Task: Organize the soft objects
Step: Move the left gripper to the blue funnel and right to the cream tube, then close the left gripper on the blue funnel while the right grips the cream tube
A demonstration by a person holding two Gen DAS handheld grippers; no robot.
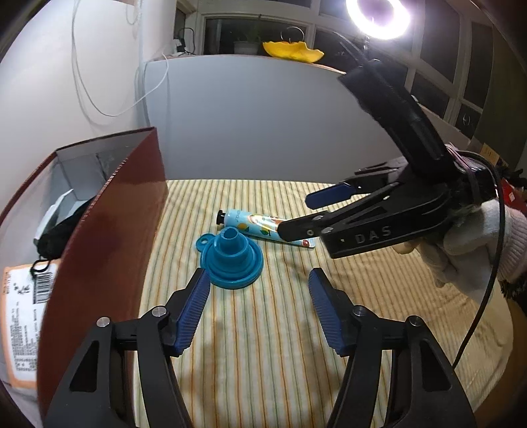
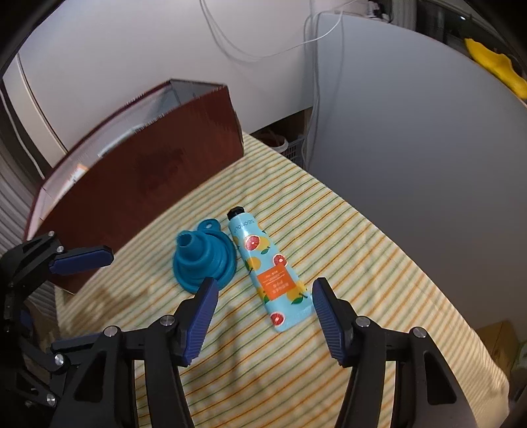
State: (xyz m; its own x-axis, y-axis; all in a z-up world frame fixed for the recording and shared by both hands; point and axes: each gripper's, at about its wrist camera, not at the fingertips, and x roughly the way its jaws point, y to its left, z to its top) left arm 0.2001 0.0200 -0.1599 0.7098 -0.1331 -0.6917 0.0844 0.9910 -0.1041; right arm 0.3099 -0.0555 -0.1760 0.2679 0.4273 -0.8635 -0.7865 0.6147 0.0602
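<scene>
Soft objects lie near the middle of a table covered with a cloth (image 2: 362, 263) striped in yellow, green and orange: a blue collapsible funnel (image 2: 204, 260) and, touching it, a light blue tube (image 2: 266, 270) with fruit pictures. A dark red box (image 1: 108, 224) stands open at the cloth's edge, with grey-white walls behind, loose white cables (image 1: 95, 82), dark windows and a bright ring lamp (image 1: 378, 16). The left gripper (image 1: 260, 296) and the right gripper (image 2: 265, 304) both hover with jaws apart, holding nothing.
</scene>
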